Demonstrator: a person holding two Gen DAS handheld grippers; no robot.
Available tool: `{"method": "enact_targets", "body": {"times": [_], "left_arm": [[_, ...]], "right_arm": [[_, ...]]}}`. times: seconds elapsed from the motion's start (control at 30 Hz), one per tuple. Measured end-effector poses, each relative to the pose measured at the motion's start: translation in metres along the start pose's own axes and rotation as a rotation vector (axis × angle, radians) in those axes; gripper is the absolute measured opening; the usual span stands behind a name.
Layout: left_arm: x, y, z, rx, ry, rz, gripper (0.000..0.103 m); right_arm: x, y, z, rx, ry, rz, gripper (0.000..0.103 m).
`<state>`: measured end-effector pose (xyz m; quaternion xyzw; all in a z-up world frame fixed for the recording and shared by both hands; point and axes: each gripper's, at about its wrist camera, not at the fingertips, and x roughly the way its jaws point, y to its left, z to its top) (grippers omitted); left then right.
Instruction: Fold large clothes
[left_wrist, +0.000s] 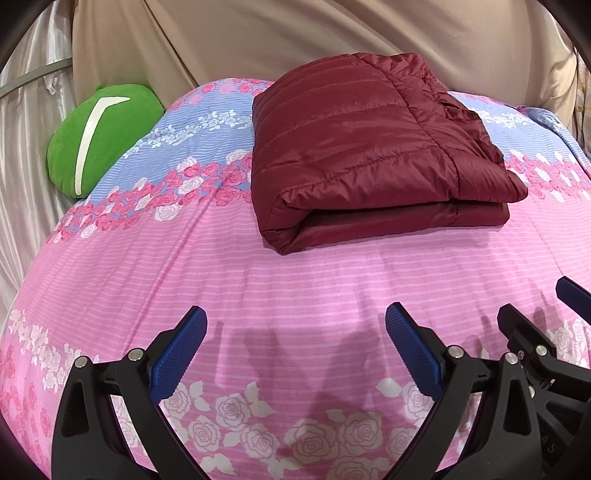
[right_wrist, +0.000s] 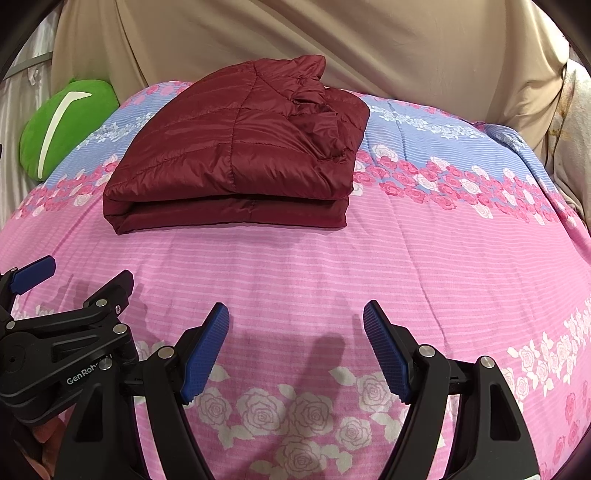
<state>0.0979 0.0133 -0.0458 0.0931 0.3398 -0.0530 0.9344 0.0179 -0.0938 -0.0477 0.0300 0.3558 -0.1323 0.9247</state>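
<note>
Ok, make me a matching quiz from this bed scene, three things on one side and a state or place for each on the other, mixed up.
Things:
1. maroon puffer jacket
2. green plush cushion
3. left tool

Descriptions:
A. open, holding nothing
B. folded, lying on the floral bedsheet
C. at the bed's far left edge, against the curtain

Pairs: 1-B, 2-C, 3-A

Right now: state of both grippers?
Left gripper: open, empty, above the bedsheet.
Right gripper: open, empty; folded maroon puffer jacket untouched.
</note>
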Motion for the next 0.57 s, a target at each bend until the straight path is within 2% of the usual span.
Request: {"method": "enact_targets", "body": {"times": [0.23,0.4,0.57], "left_arm": [[-0.0005,0.0000,0.0002,0.002,-0.004,0.000,0.094],[0.0000,-0.0022,0.0018,0.013,-0.003,0.004,0.086],[-0.0003,-0.0024,0.0024,0.011,-0.001,0.004,0.086]], "right_arm": [[-0.0019,0.0033,-0.0005,-0.001,-0.003,-0.009,0.073],[-0.0024,0.0066,-0.0002,-0.013,-0.001,-0.019,0.073],[-0.0035,0.0082,-0.0001,-0.014,-0.003,-0.023,0.073]]}}
